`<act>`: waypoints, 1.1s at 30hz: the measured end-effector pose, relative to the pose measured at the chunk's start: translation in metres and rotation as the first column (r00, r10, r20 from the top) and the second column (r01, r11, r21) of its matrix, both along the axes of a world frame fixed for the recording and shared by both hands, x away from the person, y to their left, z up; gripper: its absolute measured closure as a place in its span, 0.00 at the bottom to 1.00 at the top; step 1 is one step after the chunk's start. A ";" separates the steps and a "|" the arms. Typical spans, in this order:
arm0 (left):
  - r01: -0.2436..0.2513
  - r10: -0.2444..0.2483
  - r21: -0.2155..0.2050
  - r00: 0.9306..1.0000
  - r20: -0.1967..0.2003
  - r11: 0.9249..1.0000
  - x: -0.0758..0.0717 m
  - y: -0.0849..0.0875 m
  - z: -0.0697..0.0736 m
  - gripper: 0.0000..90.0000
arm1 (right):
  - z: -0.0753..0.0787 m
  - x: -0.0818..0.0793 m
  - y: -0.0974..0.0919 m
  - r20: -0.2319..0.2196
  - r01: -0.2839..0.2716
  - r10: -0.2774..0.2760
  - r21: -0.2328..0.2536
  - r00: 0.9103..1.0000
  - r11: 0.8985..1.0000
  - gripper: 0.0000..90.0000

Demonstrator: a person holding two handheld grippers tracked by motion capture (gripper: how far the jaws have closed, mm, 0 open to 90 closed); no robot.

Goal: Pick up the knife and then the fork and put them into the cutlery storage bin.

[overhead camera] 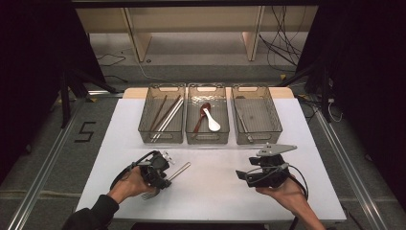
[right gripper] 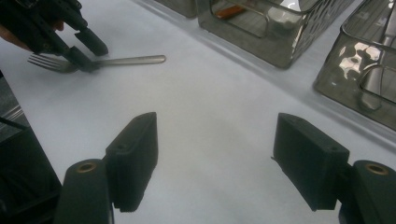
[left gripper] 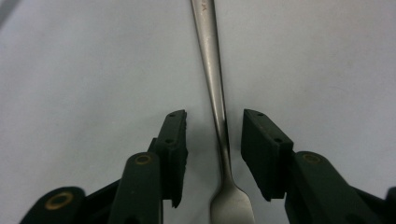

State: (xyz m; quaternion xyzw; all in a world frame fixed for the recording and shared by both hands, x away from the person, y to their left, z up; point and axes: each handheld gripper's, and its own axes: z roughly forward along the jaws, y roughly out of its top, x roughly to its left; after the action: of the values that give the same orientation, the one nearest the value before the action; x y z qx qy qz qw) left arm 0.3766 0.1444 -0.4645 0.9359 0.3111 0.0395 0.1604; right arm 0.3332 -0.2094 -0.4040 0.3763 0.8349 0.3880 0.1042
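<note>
left gripper (left gripper: 212, 154) straddles a fork (left gripper: 215, 88) without touching it, tines cut off below; right gripper (right gripper: 215, 158) hovers wide apart, empty.

The white table (overhead camera: 210, 191) is viewed from above the person's side, forward and down. The left gripper view is set close over a silver metal fork (left gripper: 219, 116). The right gripper view is aimed low across the tabletop; the same fork (right gripper: 93, 61) is shared.
</note>
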 end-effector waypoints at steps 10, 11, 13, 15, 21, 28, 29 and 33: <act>0.070 -0.070 0.032 0.998 0.009 0.997 0.002 -0.008 0.001 0.81 | -0.002 -0.001 0.005 -0.005 -0.018 0.018 -0.012 1.000 1.000 0.36; 0.073 -0.074 0.034 0.997 0.006 0.997 0.001 -0.009 0.001 0.83 | -0.002 -0.001 0.006 -0.006 -0.018 0.018 -0.012 1.000 1.000 0.36; 0.071 -0.071 0.033 0.997 0.000 0.997 0.001 -0.010 0.001 0.87 | -0.001 -0.001 0.006 -0.007 -0.018 0.018 -0.012 1.000 1.000 0.36; 0.071 -0.071 0.032 0.997 -0.004 0.997 0.002 -0.010 0.001 0.89 | -0.001 -0.001 0.006 -0.004 -0.021 0.021 -0.013 1.000 1.000 0.36; 0.116 -0.117 0.053 0.993 0.011 0.992 -0.001 -0.013 0.002 0.93 | -0.002 -0.001 0.007 -0.003 -0.025 0.025 -0.015 1.000 1.000 0.36; 0.118 -0.118 0.041 0.993 -0.009 0.992 -0.002 -0.013 0.004 0.93 | -0.002 -0.001 0.007 -0.004 -0.027 0.027 -0.014 1.000 1.000 0.36; 0.112 -0.112 0.037 0.994 0.000 0.993 -0.003 -0.013 0.005 0.93 | -0.002 -0.001 0.007 -0.004 -0.027 0.027 -0.013 1.000 1.000 0.36; 0.101 -0.101 0.006 0.995 0.012 0.995 0.000 -0.008 0.012 0.97 | -0.002 -0.001 0.008 -0.008 -0.028 0.028 -0.015 1.000 0.999 0.36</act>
State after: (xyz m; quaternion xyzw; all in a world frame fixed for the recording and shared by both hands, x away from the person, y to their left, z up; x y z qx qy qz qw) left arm 0.3770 0.1361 -0.4522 0.9506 0.2621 0.0380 0.1618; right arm 0.3321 -0.2015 -0.4065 0.3652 0.8434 0.3816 0.0981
